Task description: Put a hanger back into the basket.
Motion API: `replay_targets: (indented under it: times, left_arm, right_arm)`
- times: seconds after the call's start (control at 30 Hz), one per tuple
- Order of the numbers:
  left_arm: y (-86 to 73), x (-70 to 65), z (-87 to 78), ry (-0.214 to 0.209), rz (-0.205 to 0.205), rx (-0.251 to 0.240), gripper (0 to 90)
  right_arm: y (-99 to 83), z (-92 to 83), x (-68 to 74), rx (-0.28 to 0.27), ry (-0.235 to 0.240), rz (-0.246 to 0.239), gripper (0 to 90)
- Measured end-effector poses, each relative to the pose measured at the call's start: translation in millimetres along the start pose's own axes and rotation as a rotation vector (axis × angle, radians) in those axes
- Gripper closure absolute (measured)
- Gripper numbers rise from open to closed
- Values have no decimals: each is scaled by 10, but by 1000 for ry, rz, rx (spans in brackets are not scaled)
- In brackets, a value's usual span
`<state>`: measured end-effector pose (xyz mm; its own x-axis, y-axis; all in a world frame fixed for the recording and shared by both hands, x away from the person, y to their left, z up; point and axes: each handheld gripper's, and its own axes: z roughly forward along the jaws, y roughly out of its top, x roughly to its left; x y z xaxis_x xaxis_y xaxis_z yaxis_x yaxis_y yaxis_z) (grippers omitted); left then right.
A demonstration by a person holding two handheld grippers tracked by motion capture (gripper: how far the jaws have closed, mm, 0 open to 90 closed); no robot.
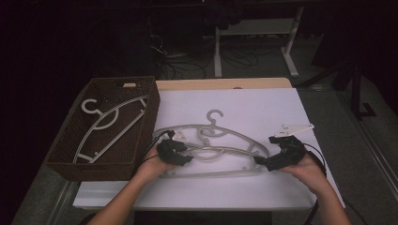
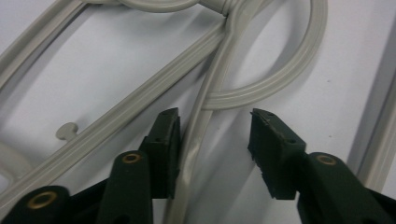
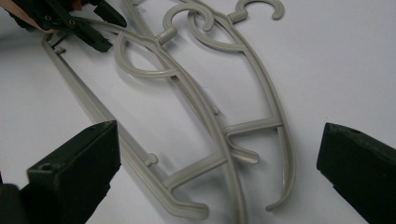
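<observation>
Overhead, a white table point(image 1: 263, 101) is seen from the person's side, in dim light. At about nine o'clock on it sits a dark woven basket point(image 1: 70, 152), long and rectangular, with one pale grey hanger point(image 1: 110, 123) lying flat inside, its hook toward the far end. The basket's near right corner stands just beside the left hand point(image 1: 149, 168).

At the table's centre lie two more pale grey plastic hangers point(image 1: 220, 147), overlapped and tangled, one hook pointing to twelve o'clock and the curved shoulders crossing each other. The left gripper point(image 1: 180, 151) is at their nine o'clock end. In the left gripper view its jaws stand partly apart, with a thin hanger bar point(image 2: 198, 126) running up between them: the bar lies against the inner face of the left-hand jaw, while a clear gap separates it from the other jaw, so nothing is clamped. A curved loop of the other hanger point(image 2: 285, 77) crosses that bar just beyond the jaw tips.

The right gripper point(image 1: 261, 161) is at the hangers' three o'clock end, held by the right hand point(image 1: 309, 171). In the right gripper view its jaws are spread wide, with the ends of both hangers lying on the table between them, touching neither.

At two o'clock from the right gripper a small white clip-like piece point(image 1: 293, 128) lies by itself on the table. Beyond the table, at twelve o'clock, are desk legs point(image 1: 218, 51) and loose cables point(image 1: 234, 58) on a dark floor.
</observation>
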<state>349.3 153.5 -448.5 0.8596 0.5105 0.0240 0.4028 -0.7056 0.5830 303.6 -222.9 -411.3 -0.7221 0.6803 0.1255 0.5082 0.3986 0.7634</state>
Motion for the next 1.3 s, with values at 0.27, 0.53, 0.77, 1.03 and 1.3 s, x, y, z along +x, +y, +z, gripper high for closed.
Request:
replay_targets:
  times: [0.27, 0.53, 0.77, 1.03, 1.3]
  left_arm:
    - [31, 19, 24, -17, 8, -2, 646]
    - [83, -50, 40, 8, 59, 23, 781]
    - [92, -87, 34, 17, 102, 26, 824]
    - [132, -95, -26, -30, 71, -18, 829]
    - [218, -88, -205, -11, 53, -91, 830]
  right_arm:
    - [5, 27, 8, 8, 5, -4, 0]
    - [1, 16, 1, 6, 4, -3, 0]
    - [2, 23, 9, 8, 6, -2, 0]
    - [-4, 0, -8, -1, 3, 3, 0]
    - [-13, -37, -13, -15, -1, 5, 0]
